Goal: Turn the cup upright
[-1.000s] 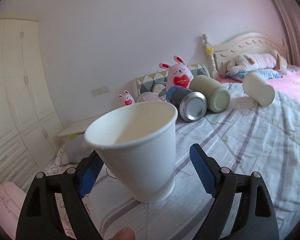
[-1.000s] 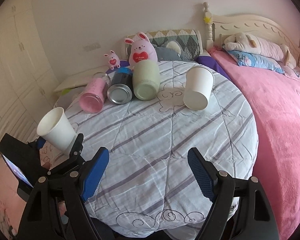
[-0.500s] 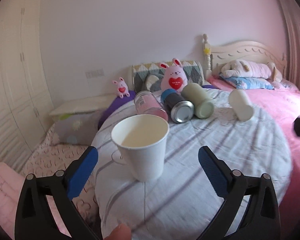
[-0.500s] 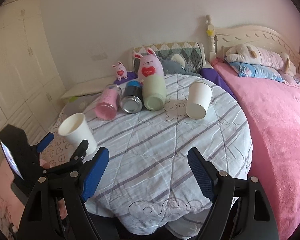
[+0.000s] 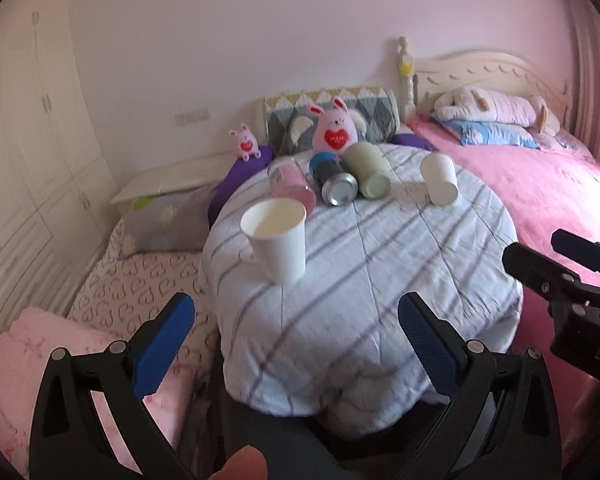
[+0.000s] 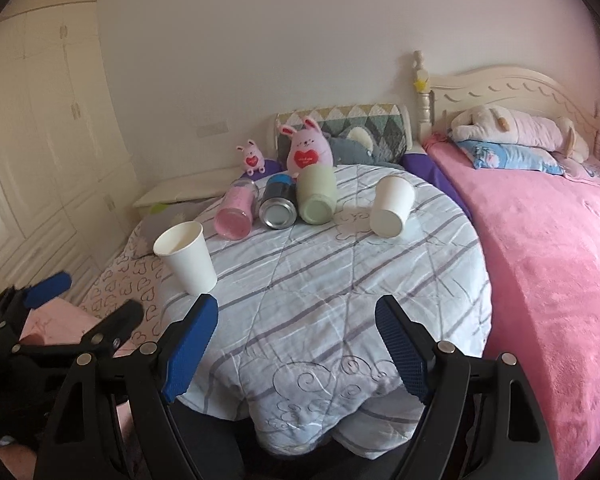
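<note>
A white paper cup (image 5: 277, 240) stands upright, mouth up, near the left edge of the round table (image 5: 380, 280); it also shows in the right wrist view (image 6: 188, 256). A second white paper cup (image 5: 440, 179) lies on its side at the back right, also in the right wrist view (image 6: 392, 211). My left gripper (image 5: 296, 344) is open and empty, well back from the upright cup. My right gripper (image 6: 296, 354) is open and empty, near the table's front edge.
A pink cup (image 6: 236, 214), a blue metal cup (image 6: 277, 205) and a pale green cup (image 6: 317, 194) lie on their sides at the back. Plush rabbits (image 6: 308, 151) sit behind them. A pink bed (image 6: 540, 248) is at the right, wardrobes (image 6: 40, 140) at the left.
My left gripper has let go of the upright cup and pulled back away from it. The right gripper has also drawn back a little.
</note>
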A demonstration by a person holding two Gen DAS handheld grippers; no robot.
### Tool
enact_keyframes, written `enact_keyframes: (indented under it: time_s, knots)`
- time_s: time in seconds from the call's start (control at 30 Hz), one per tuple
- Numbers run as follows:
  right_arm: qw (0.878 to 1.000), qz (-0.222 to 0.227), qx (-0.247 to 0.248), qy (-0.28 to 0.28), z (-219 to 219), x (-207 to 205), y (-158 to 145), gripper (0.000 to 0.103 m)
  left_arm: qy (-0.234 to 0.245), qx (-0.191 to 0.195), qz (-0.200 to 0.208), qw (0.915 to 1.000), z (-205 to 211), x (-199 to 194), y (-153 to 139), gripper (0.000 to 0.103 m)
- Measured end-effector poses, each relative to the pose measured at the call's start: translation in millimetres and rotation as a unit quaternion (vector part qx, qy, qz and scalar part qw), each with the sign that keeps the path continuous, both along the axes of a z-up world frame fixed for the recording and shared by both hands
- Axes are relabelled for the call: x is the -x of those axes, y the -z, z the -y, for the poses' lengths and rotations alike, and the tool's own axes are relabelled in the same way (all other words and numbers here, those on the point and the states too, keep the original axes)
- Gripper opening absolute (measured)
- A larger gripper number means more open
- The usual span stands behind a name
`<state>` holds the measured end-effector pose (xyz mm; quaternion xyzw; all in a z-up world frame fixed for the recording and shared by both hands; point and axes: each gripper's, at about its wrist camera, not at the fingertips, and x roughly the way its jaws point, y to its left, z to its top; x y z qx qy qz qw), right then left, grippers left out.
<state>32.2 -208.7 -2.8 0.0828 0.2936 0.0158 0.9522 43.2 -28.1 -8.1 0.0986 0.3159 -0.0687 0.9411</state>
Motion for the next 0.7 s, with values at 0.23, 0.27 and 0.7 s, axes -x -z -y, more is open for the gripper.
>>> enact_keyframes:
  time_s: [0.23, 0.27, 0.7]
  knots:
    - [1.000, 0.006, 0.007, 0.008, 5.7, 24.7, -0.9, 0.082, -0.015, 0.011, -0.021, 0.9996, -7.1, 25.2, -3.5, 0.103]
    - [1.000, 0.006, 0.008, 0.005, 5.3, 26.3, -1.1, 0.082, -0.020, 0.011, -0.021, 0.9995, -8.8, 28.3, -3.4, 0.103]
    - [1.000, 0.021, 0.013, -0.010, -5.3, 37.3, -9.4, 0.082, -0.030, 0.024, -0.018, 0.9991, -20.8, 46.2, -14.6, 0.103]
